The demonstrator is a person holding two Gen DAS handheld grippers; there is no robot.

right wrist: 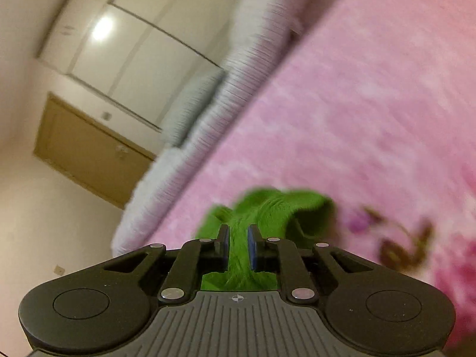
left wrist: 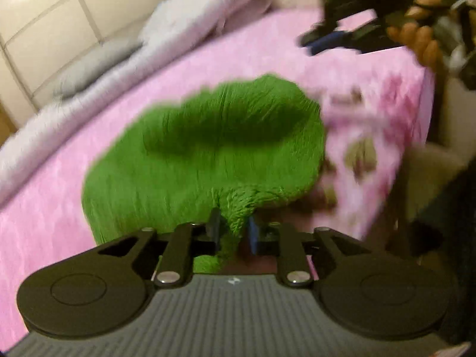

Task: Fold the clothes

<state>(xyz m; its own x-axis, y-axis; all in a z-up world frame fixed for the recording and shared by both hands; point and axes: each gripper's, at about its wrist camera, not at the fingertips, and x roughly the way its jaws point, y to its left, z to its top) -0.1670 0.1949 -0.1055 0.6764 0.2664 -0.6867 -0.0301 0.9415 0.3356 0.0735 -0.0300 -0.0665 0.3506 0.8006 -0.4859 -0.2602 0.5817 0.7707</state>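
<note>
On the pink bed point(left wrist: 244, 47), the left gripper point(left wrist: 233, 232) and the right gripper point(right wrist: 238, 247) each pinch a bunch of the green garment point(left wrist: 208, 148) (blurred, still rumpled), so folding seems barely begun.

Before me lies a bed point(left wrist: 208, 59) with a pink spread, grey-white pillows point(left wrist: 205, 9) along a cream panelled headboard point(left wrist: 59, 29), a brown door point(right wrist: 86, 148) beyond.
</note>
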